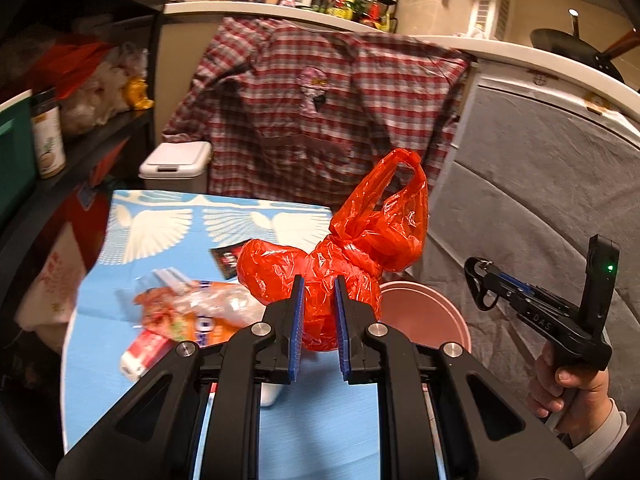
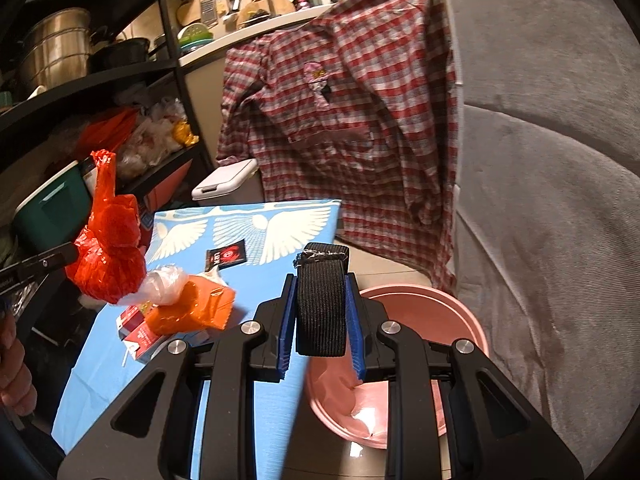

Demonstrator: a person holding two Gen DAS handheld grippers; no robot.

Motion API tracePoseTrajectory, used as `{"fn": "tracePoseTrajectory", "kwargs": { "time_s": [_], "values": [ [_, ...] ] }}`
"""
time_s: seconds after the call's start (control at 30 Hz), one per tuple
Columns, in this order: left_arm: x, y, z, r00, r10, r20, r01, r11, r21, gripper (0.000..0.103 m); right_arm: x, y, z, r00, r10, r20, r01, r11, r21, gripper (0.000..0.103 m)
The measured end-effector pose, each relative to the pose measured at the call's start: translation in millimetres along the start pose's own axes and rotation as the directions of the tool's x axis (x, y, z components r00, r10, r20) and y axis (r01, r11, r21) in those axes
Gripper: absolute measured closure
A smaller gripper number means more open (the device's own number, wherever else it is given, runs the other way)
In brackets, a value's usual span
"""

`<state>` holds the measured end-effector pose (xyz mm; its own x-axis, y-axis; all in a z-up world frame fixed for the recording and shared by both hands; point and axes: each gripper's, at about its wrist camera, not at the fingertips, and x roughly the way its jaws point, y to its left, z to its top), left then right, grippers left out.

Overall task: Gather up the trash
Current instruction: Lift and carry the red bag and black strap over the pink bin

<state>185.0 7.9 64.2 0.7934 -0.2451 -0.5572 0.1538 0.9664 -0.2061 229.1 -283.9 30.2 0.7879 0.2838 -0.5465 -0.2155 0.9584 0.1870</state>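
- Nearest to us, between the blue pads of our left gripper (image 1: 319,322), sits the knotted red plastic bag (image 1: 340,272); the jaws are closed down onto its bulging lower part, and in the right wrist view the bag (image 2: 108,256) hangs clear above the table, so we judge it lifted.
- Our right gripper (image 2: 321,316) is likewise closed, on a folded black woven strap (image 2: 321,304) that stands up between its pads, frayed end upward.
- Just below and ahead of the right gripper lies the round pink plastic basin (image 2: 436,312), which we take as the likely collecting place; from the left gripper it (image 1: 436,320) lies to the right and slightly beyond the bag.
- The bag's long axis runs roughly upright, knot in the middle, handle loops pointing up and away from us. We judge the right hand nearer the basin, so its strap could drop first, while the bag needs a move rightward.
- On the light blue tablecloth with white wing pattern (image 1: 168,216), left of the bag, other litter waits: a crumpled clear and orange wrapper (image 1: 196,308), a red and white carton (image 1: 146,354), and farther off a small black sachet (image 1: 228,260).
- Beyond the table stand a white lidded bin (image 1: 176,168) and a red checked shirt (image 1: 328,100) draped from the counter.
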Motion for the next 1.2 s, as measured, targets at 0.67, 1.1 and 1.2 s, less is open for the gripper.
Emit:
{"fn": "tracePoseTrajectory", "kwargs": {
  "time_s": [0.67, 1.1, 1.2],
  "values": [
    [81.5, -89.6, -6.2, 0.987, -0.107, -0.123, 0.120, 0.987, 0.105, 0.089, 9.4, -39.7, 4.0, 0.998, -0.059, -0.011, 0.060, 0.996, 0.060, 0.079],
    [129.3, -119.9, -15.2, 0.978, -0.097, -0.186, 0.126, 0.980, 0.152, 0.089, 19.5, -51.5, 3.5, 0.997, -0.074, -0.030, 0.076, 0.994, 0.072, 0.079],
    [132.0, -121.0, -14.5, 0.977, -0.100, -0.189, 0.128, 0.981, 0.145, 0.089, 21.1, -53.0, 3.6, 0.997, -0.075, -0.032, 0.077, 0.994, 0.077, 0.079]
  ]
}}
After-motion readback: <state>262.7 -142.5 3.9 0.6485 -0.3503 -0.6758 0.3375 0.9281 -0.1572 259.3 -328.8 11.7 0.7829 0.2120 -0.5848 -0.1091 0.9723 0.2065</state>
